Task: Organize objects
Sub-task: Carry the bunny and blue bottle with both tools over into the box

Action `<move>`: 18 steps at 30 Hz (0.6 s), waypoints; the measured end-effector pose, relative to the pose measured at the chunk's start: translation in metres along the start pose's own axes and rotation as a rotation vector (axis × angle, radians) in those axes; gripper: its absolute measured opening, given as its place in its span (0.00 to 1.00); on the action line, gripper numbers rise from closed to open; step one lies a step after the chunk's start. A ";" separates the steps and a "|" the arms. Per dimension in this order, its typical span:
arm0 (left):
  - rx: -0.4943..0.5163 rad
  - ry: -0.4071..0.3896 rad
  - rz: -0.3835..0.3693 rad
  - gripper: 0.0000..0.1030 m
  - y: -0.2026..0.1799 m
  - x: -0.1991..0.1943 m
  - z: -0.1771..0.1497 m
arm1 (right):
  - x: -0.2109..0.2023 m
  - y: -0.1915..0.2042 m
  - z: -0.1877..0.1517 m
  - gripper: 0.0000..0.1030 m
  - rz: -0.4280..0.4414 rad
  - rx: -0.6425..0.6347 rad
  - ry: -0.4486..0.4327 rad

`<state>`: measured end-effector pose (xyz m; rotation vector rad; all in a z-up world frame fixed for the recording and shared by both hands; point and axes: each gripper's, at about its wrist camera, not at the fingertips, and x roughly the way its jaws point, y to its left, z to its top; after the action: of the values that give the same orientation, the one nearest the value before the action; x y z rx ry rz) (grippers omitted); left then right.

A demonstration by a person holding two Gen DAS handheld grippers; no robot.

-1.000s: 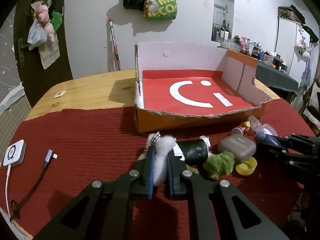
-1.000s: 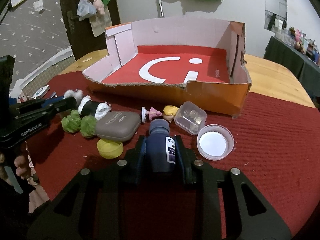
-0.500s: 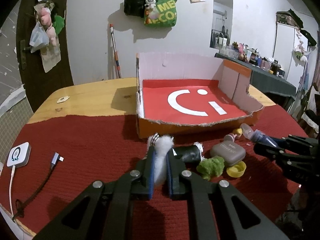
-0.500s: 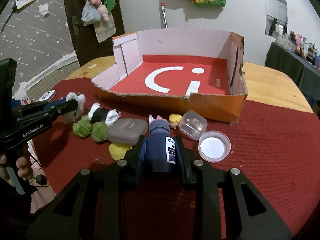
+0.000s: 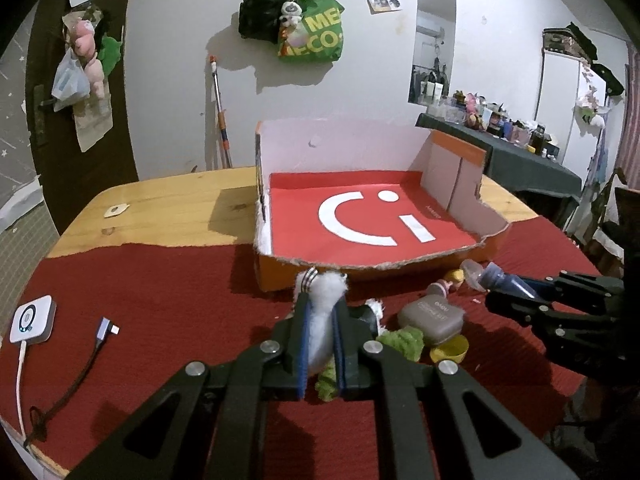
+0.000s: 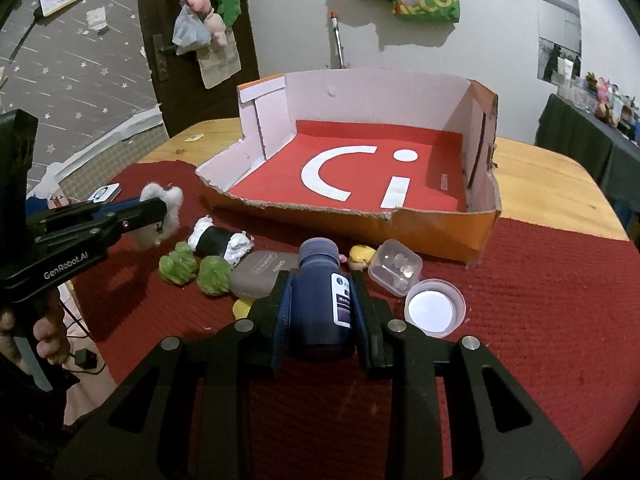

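Left gripper (image 5: 320,312) clamped tight on one white fluffy toy (image 5: 325,300), lifted above the red cloth (image 6: 540,312) near the table's (image 6: 532,168) front edge. On the cloth, left to right: two green pompoms (image 6: 178,266), one black roll with white ends (image 6: 220,240), one grey case (image 6: 260,276), one clear box (image 6: 396,266), one white-lined lid (image 6: 435,307). Right gripper (image 6: 320,296) closed on one dark blue bottle (image 6: 320,296); one empty orange box (image 6: 440,232) stands mid-table behind.

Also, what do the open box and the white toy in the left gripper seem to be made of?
The box: likely corrugated cardboard with a printed matte finish, since its front edge is torn and ragged. The white toy: soft plush or fluffy fibre, since its outline is fuzzy and it squeezes between the left gripper pads.
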<state>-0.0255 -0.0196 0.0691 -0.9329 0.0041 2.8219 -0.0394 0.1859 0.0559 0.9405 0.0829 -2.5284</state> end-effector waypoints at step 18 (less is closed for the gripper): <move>0.030 -0.030 -0.034 0.10 -0.015 0.010 0.029 | -0.005 -0.001 0.036 0.26 0.038 -0.038 -0.031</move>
<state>-0.0477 -0.0022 0.0873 -0.8760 0.0264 2.7958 -0.0586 0.1812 0.0863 0.8800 0.1026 -2.4969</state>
